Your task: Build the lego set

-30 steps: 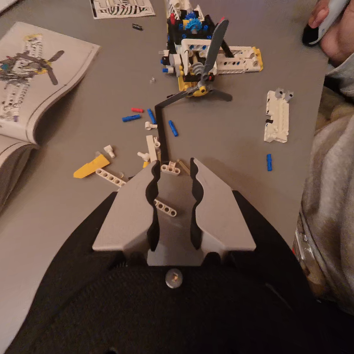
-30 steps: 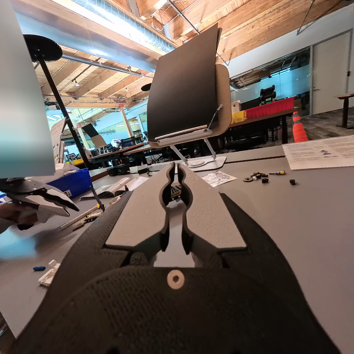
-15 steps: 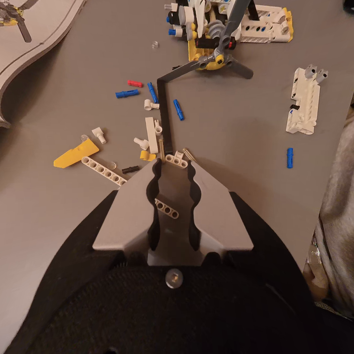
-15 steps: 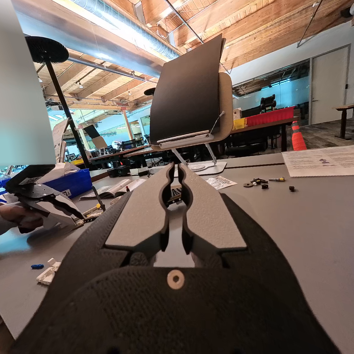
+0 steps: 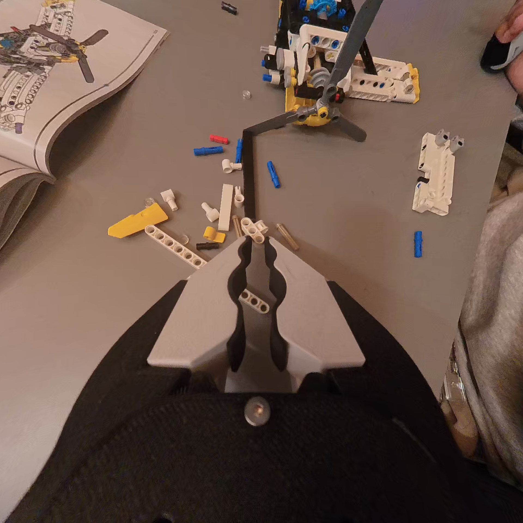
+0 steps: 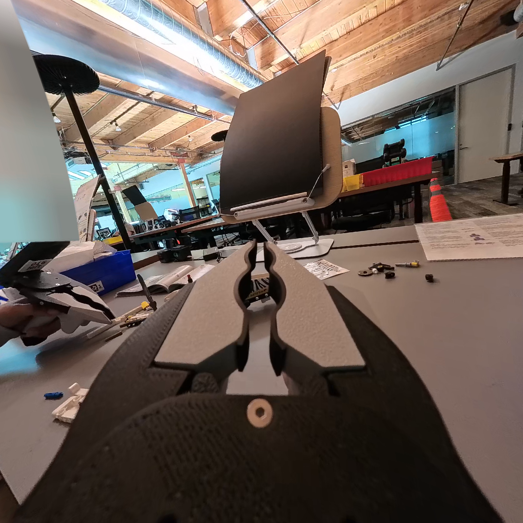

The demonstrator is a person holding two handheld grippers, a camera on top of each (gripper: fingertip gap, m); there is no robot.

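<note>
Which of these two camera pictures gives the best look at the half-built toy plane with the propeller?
The left wrist view. The half-built plane stands there on the grey table, seen from above, with its propeller and white and yellow wing clear. The right wrist view shows only a small sliver of it at table level, mostly hidden behind the right tongs.

Dim warm tabletop, bright overexposed ceiling lights, fisheye bending, blurred near edges.

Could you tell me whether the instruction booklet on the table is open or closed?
Open. The instruction booklet lies spread on the grey table, a printed page with a propeller-plane drawing facing up and its pages curving toward the spine.
</note>
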